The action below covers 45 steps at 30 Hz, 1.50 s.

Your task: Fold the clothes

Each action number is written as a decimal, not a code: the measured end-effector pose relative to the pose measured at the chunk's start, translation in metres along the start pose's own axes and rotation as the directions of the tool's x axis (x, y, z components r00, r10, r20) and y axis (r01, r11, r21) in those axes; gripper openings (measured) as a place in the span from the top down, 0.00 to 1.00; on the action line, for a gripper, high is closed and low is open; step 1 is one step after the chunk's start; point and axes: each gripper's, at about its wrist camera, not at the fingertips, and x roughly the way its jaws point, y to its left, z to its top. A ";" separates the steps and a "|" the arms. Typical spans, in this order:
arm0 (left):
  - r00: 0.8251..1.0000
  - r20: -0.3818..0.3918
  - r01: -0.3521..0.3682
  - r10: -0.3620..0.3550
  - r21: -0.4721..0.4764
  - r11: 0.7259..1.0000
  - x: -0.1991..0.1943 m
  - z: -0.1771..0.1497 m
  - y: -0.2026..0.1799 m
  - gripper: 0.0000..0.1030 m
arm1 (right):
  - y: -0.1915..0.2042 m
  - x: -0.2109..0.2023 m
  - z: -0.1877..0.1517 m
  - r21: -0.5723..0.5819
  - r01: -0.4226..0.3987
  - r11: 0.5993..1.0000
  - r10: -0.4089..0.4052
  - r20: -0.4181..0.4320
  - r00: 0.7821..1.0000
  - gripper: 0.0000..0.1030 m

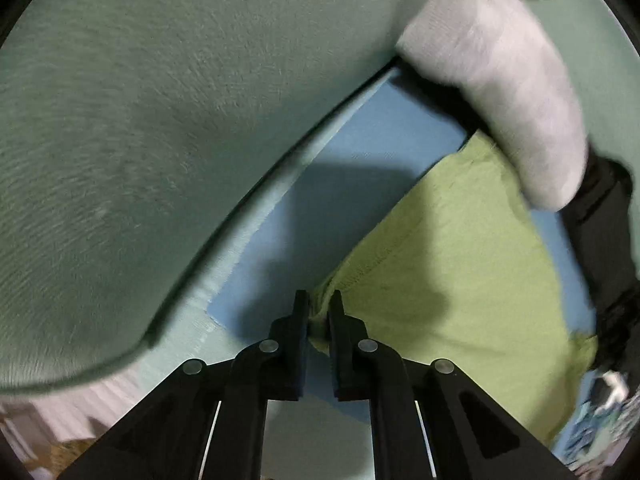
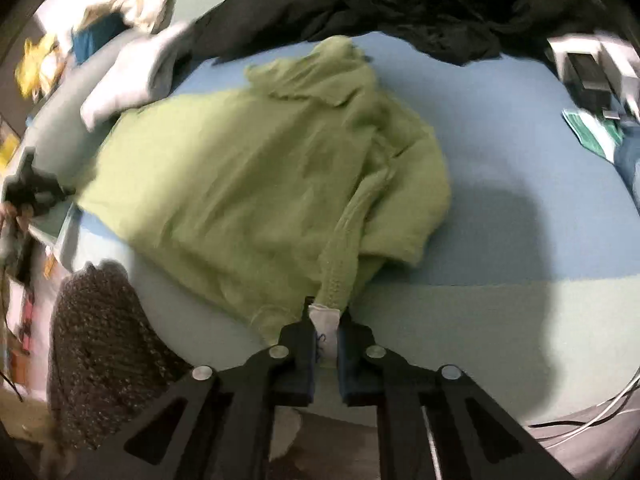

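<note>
A light green garment (image 2: 256, 184) lies spread on a blue bed sheet (image 2: 520, 152), bunched and creased on its right side. My right gripper (image 2: 326, 318) is shut on its ribbed edge and white label at the near side. My left gripper (image 1: 319, 312) is shut on another corner of the green garment (image 1: 460, 264), near the bed's left edge. The left gripper also shows in the right wrist view (image 2: 30, 188) at the far left.
A folded grey garment (image 1: 500, 88) and a black pile of clothes (image 2: 400, 4) lie at the far side. A dark knitted piece (image 2: 96, 344) hangs at the near left. A teal wall (image 1: 140, 120) borders the bed. Boxes (image 2: 592, 68) sit at the right.
</note>
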 end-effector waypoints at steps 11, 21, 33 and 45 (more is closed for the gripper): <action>0.935 0.218 -0.345 0.280 0.372 0.862 -0.008 -0.043 -0.053 0.70 | -0.030 -0.030 -0.021 0.140 0.041 0.989 -0.044 0.023 0.999 0.76; 0.909 0.380 -0.326 0.170 0.395 0.859 -0.085 -0.078 -0.094 0.38 | -0.044 -0.068 0.023 0.101 0.081 0.992 -0.097 0.165 0.982 0.55; 0.952 0.228 -0.302 0.204 0.603 0.738 0.004 -0.139 -0.190 0.38 | -0.039 -0.009 0.049 0.022 0.082 0.996 -0.083 0.062 0.995 0.94; 0.983 0.118 -0.182 0.142 0.473 0.862 0.008 -0.134 -0.158 0.30 | -0.073 -0.046 0.057 0.120 0.013 0.993 -0.033 0.171 0.985 0.77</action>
